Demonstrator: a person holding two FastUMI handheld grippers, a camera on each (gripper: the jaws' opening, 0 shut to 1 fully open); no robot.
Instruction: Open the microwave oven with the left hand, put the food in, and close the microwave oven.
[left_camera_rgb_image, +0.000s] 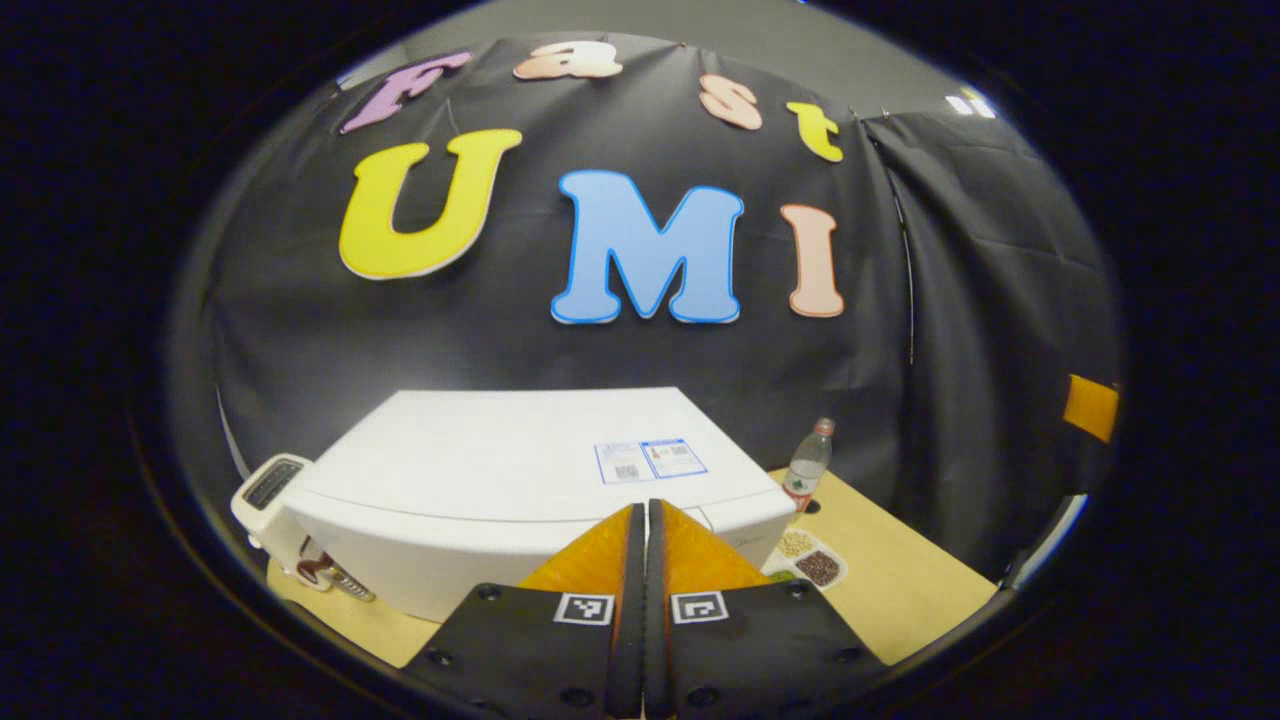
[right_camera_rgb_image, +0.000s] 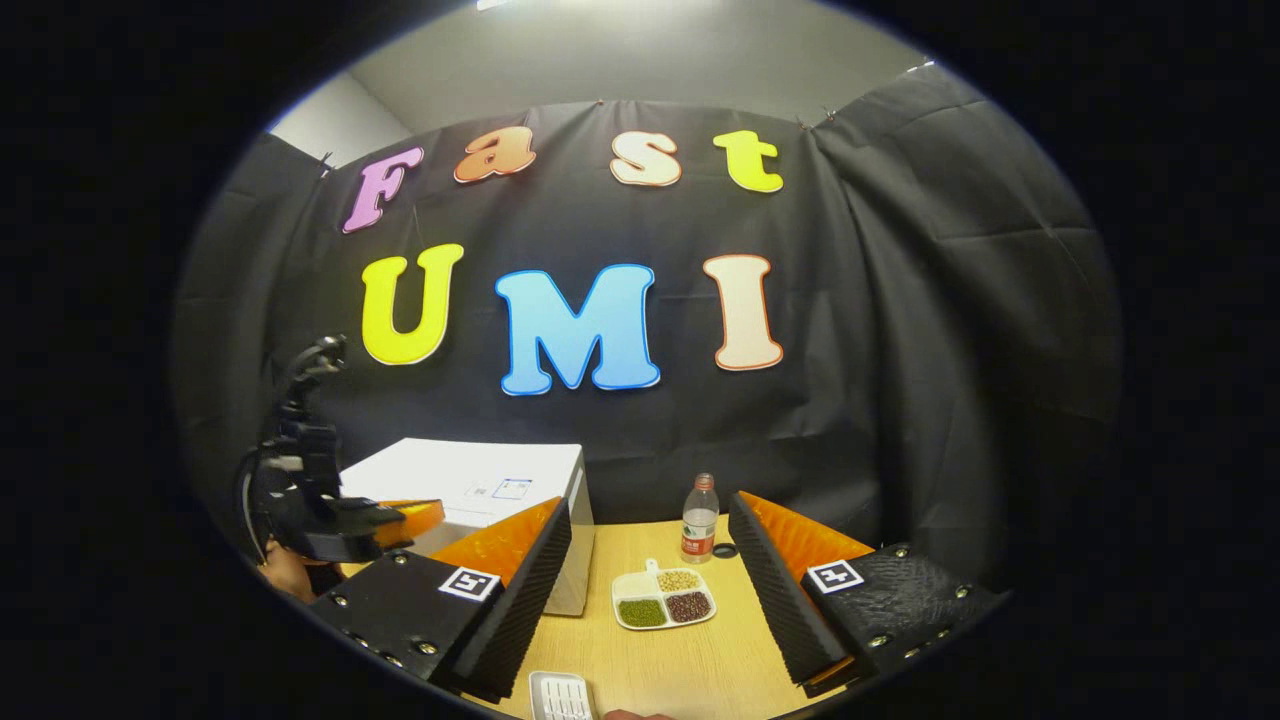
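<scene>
The white microwave (left_camera_rgb_image: 480, 460) stands on the wooden table, seen from above, and its front looks closed. My left gripper (left_camera_rgb_image: 645, 510) is shut with nothing between its fingers, hovering over the microwave's front top edge. The food is a white divided plate (right_camera_rgb_image: 663, 598) of green, brown and pale grains, lying on the table to the right of the microwave (right_camera_rgb_image: 480, 480). My right gripper (right_camera_rgb_image: 650, 502) stands open above the table, with the plate in the gap beyond its fingers. The left gripper (right_camera_rgb_image: 435, 511) and the hand holding it appear at the left in the right gripper view.
A plastic water bottle (right_camera_rgb_image: 700, 518) stands behind the plate, its cap (right_camera_rgb_image: 725, 549) beside it. A small white ribbed tray (right_camera_rgb_image: 560, 695) lies at the table's near edge. A white toaster-like appliance (left_camera_rgb_image: 265, 490) sits left of the microwave. The plate (left_camera_rgb_image: 808, 562) and bottle (left_camera_rgb_image: 808, 468) also lie right of it.
</scene>
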